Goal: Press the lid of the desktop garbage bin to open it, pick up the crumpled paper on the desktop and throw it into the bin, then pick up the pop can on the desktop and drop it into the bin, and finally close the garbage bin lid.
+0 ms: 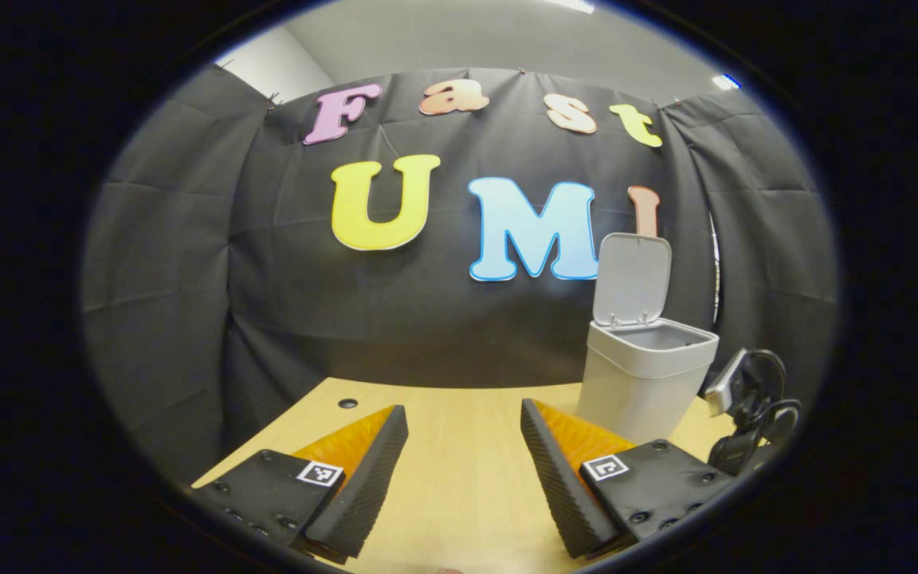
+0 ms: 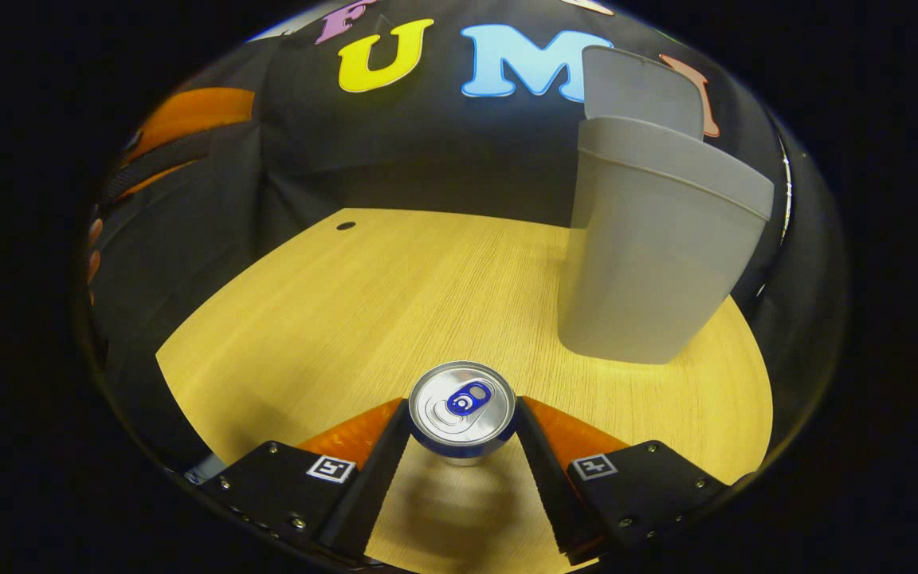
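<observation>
Pale wood tabletop [image 1: 459, 478], left gripper view: left tool [image 1: 464, 458] spread, empty; grey plastic bin [image 1: 642, 383] beside it, lid [image 1: 633, 279] up. Right gripper view: right tool [image 2: 463, 422] pinching silver pop can [image 2: 463, 408], near the bin. Lift straight, keep can upright, release over the opening.

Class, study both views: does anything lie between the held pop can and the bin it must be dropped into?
Nothing visible does. The right gripper grips the pop can; bare table separates it from the bin, whose lid stands open.

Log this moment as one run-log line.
bin lid: open | right gripper: shut on pop can | left gripper: open
</observation>
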A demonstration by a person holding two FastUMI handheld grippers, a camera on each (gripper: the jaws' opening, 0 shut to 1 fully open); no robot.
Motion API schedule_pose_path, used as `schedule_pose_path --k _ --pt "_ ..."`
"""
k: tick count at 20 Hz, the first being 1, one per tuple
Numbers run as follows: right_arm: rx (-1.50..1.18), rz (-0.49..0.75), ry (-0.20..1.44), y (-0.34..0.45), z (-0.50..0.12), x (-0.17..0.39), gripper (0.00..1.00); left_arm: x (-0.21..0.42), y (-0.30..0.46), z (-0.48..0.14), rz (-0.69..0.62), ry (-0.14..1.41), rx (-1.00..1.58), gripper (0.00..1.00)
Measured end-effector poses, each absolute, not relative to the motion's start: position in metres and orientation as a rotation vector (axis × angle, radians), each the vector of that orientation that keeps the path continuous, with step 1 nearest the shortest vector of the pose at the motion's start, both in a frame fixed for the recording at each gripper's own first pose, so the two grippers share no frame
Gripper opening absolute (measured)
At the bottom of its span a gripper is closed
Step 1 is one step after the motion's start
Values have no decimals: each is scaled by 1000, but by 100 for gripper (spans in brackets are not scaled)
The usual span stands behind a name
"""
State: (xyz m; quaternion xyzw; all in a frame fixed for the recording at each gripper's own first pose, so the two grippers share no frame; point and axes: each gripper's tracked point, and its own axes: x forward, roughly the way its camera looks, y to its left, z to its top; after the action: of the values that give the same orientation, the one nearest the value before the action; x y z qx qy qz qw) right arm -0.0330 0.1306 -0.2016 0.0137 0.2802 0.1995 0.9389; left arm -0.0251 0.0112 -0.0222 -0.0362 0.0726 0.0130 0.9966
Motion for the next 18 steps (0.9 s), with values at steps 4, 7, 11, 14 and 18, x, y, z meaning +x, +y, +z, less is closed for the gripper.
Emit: schedule_pose_path --k 4,7,11,14,18 --pt "57 401 458 117 -152 -25 83 -26 9 -23 20 145 -83 93" --pt "66 374 367 101 -115 -15 83 -26 7 -24 18 144 -82 93" --pt "71 340 266 84 -75 -7 83 -25 7 -22 18 141 -88 93" --pt "63 314 197 73 -53 -2 83 -25 7 -22 15 139 -89 97" --pt "35 271 86 59 -22 9 83 -24 5 -22 12 142 -86 97"
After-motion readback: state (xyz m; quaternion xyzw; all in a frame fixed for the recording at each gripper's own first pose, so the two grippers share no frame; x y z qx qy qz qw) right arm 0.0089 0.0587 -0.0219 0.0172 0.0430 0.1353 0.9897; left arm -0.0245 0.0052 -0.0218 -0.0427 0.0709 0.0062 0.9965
